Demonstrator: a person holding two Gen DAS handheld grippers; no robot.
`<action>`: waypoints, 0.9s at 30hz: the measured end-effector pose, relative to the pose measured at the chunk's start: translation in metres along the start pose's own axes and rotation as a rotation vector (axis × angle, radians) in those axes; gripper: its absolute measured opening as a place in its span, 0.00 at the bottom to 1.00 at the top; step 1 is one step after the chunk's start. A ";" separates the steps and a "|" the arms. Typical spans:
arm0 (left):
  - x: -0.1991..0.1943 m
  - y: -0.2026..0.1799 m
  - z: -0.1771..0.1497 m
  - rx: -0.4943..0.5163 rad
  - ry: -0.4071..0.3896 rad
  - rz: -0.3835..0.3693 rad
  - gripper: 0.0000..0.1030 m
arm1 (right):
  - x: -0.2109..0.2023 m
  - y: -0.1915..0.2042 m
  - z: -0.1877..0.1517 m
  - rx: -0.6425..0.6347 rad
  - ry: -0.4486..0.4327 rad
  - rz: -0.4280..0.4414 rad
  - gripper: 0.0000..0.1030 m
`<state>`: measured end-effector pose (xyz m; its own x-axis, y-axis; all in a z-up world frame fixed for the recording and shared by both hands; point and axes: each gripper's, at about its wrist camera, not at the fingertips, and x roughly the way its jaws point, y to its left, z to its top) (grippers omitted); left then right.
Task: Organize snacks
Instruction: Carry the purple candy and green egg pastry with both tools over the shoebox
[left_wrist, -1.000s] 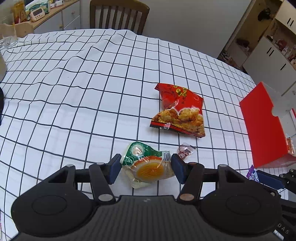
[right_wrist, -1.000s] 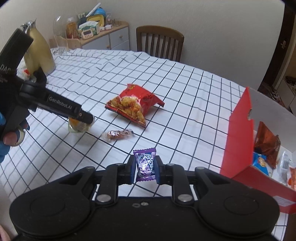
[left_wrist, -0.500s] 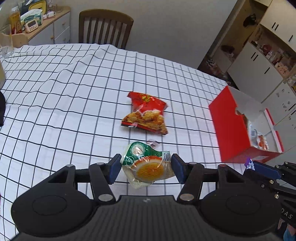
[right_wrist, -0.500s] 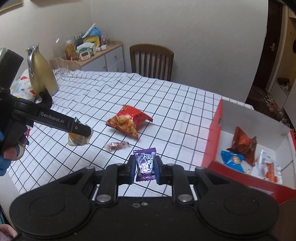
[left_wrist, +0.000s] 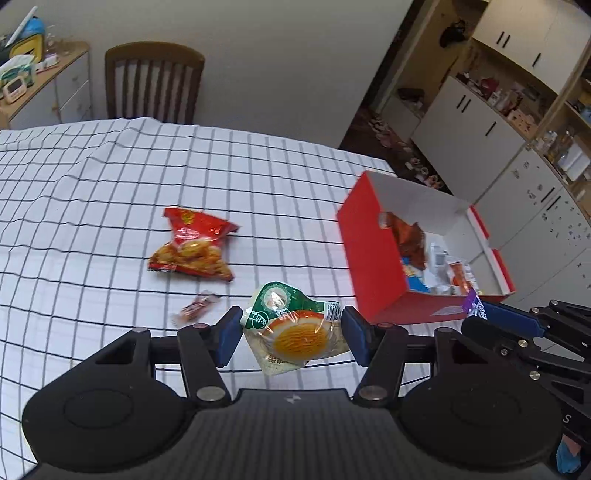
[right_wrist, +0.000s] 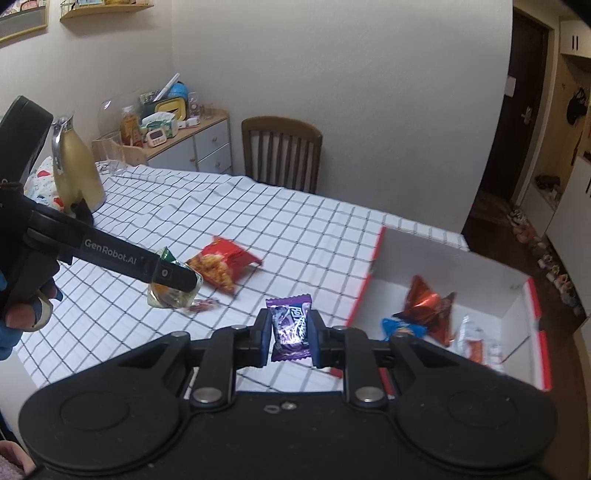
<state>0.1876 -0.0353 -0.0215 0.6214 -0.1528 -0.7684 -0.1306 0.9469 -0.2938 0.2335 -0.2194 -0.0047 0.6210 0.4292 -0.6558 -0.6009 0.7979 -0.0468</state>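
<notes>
A person's left hand-held gripper (left_wrist: 290, 334) is clamped on a green-and-clear snack packet (left_wrist: 293, 328) with an orange disc showing through the wrapper, held above the checked table (left_wrist: 110, 184) at lower centre of the left wrist view. In the right wrist view the same packet (right_wrist: 173, 282) hangs from the black fingers at middle left, clear of the cloth.

The right hand-held gripper (right_wrist: 290, 338) is closed on a purple candy wrapper (right_wrist: 290, 326), which stands upright between the blue pads at centre frame, just left of the red box (right_wrist: 364, 291). The box sits open near the table's right edge; inside lie a red-brown foil packet (right_wrist: 428, 306), a blue packet (right_wrist: 399, 326) and a white-and-orange packet (right_wrist: 471, 339).

Still on the table, a red bag of fried snacks (left_wrist: 194, 245) lies flat at centre left of the left wrist view, well apart from the box. A small brown wrapped candy (left_wrist: 195, 308) lies just below it, near the left gripper's fingers.

A wooden chair (right_wrist: 282, 155) stands at the table's far side, and a gold jug (right_wrist: 75, 170) stands at the table's upper left in the right wrist view.
</notes>
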 end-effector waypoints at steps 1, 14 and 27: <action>0.001 -0.007 0.001 0.006 -0.002 -0.007 0.56 | -0.002 -0.005 0.000 -0.001 -0.004 -0.007 0.18; 0.024 -0.101 0.023 0.113 -0.029 -0.053 0.52 | -0.015 -0.076 -0.003 0.022 -0.033 -0.088 0.18; 0.079 -0.175 0.046 0.155 -0.003 -0.052 0.50 | -0.001 -0.153 -0.019 0.072 0.005 -0.168 0.17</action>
<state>0.2953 -0.2001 -0.0044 0.6263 -0.2017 -0.7531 0.0224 0.9702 -0.2413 0.3146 -0.3499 -0.0110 0.7070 0.2858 -0.6469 -0.4513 0.8866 -0.1015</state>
